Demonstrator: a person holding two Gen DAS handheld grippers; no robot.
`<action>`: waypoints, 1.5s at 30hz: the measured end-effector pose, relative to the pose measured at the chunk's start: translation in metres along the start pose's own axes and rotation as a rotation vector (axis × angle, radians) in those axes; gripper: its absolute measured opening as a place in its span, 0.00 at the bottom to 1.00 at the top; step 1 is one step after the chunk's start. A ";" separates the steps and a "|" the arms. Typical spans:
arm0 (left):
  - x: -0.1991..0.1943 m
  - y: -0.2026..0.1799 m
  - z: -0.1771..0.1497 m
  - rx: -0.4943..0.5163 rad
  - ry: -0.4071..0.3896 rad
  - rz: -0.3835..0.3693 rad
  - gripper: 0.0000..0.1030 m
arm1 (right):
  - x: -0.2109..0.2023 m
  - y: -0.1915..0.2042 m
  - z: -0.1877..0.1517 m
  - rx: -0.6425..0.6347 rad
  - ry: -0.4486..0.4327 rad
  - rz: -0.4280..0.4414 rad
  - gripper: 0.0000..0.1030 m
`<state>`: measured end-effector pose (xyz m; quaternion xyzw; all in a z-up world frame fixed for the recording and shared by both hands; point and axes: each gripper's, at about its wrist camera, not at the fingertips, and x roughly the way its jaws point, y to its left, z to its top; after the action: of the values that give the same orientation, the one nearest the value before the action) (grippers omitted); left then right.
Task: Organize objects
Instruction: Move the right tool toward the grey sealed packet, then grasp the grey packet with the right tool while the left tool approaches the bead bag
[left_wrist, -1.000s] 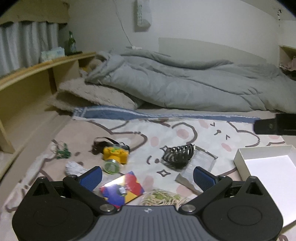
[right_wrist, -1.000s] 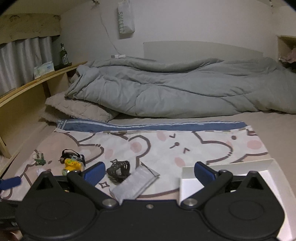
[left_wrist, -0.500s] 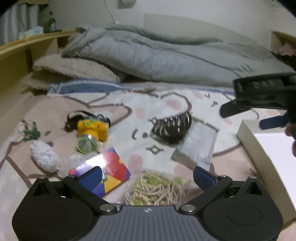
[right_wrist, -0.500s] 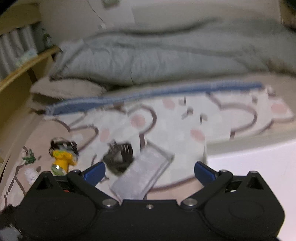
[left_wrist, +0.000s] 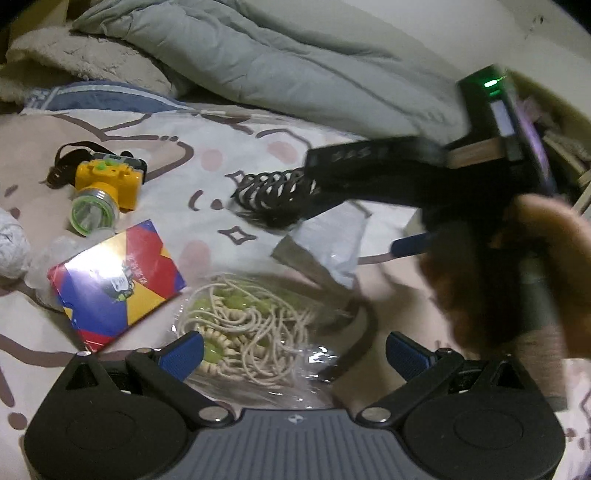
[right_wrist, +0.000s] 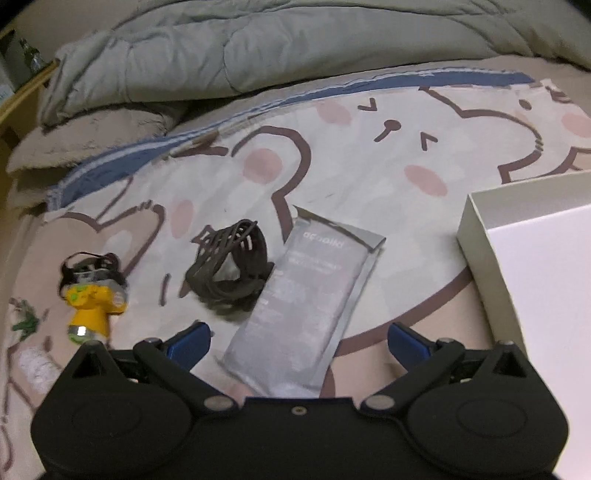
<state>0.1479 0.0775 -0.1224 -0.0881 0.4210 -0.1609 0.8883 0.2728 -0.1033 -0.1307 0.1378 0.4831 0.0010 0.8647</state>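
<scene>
The left gripper (left_wrist: 293, 349) hangs with its jaws spread wide and nothing between them, low over a clear bag of beaded cord (left_wrist: 251, 325) that lies just ahead of its blue pads. The right gripper (right_wrist: 297, 341) is likewise wide apart and empty, poised above the near end of a flat grey pouch (right_wrist: 306, 306); the hand (left_wrist: 517, 277) holding it crosses the left view. Just left of the pouch, touching its edge, sits a black hair claw (right_wrist: 229, 267), and farther left a yellow toy camera (right_wrist: 90, 301). A bright card (left_wrist: 114, 280) lies beside the bead bag. The open white box (right_wrist: 476, 236), probably where things should go, stands to the right, apart from the pouch. The thin pouch lies flush on the soft blanket (right_wrist: 369, 147), so the pads may pinch cloth or slide off; the slack bag may likewise slip, and the two grippers work close enough to collide.
</scene>
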 end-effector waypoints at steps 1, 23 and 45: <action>0.000 0.001 -0.001 -0.006 0.001 0.016 1.00 | 0.003 0.003 0.001 -0.007 -0.003 -0.017 1.00; 0.012 0.018 0.000 -0.036 -0.008 0.097 1.00 | 0.011 -0.025 -0.006 -0.225 0.047 -0.173 0.99; -0.025 0.030 -0.017 -0.102 0.056 0.213 1.00 | -0.036 0.016 -0.026 -0.479 0.071 0.198 0.21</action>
<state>0.1262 0.1140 -0.1238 -0.0833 0.4603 -0.0465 0.8826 0.2338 -0.0867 -0.1098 -0.0246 0.4831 0.2050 0.8509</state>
